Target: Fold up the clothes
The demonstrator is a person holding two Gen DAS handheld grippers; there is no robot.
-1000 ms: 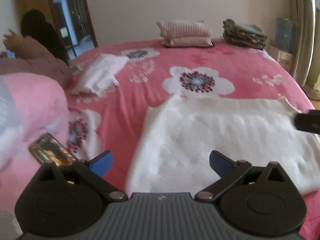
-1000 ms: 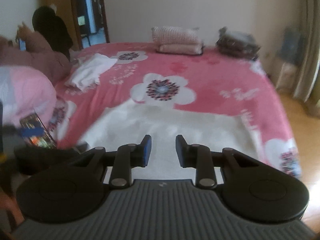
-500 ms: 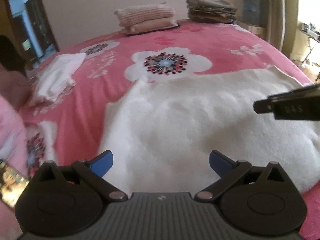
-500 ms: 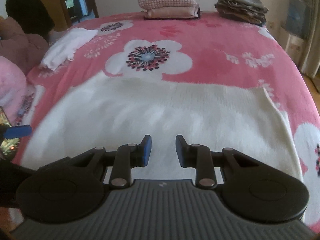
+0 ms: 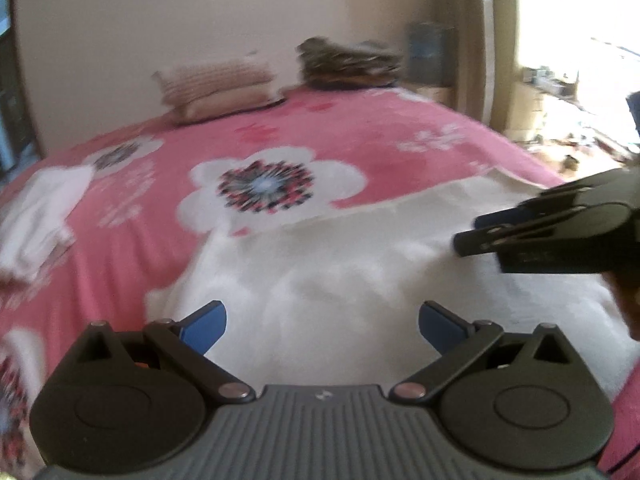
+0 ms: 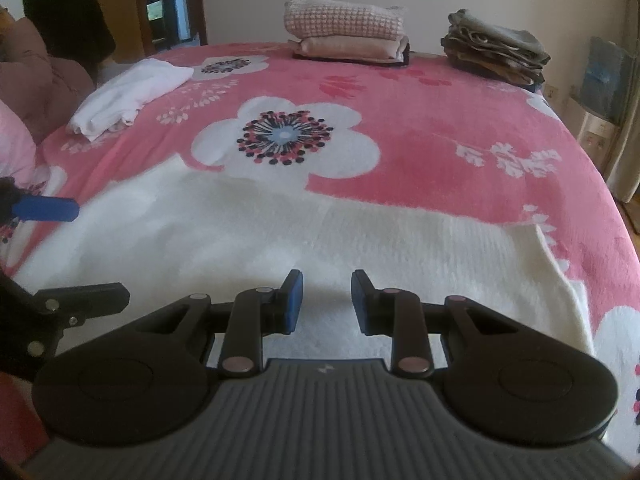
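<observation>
Left wrist view, blurred: the left gripper (image 5: pixel 322 322) hangs over the near edge of a white knit garment (image 5: pixel 360 280) lying flat on the pink floral bedspread (image 5: pixel 360 136). Its fingers (image 5: pixel 206 324) stand wide apart with nothing between them. The right gripper (image 5: pixel 466 236) enters from the right of the frame, low over the same garment.

Right wrist view, sharp: the right gripper's fingers (image 6: pixel 291 300) are narrowly parted over the garment's lower centre, pinching no fabric. Upper centre and upper right, two stacks of folded clothes (image 6: pixel 348 34) sit at the far edge of the bed. A loose white garment (image 6: pixel 132 94) lies at upper left.

Judgement: some items appear already folded; this garment is spread out but shows no fold, and the loose one remains.
</observation>
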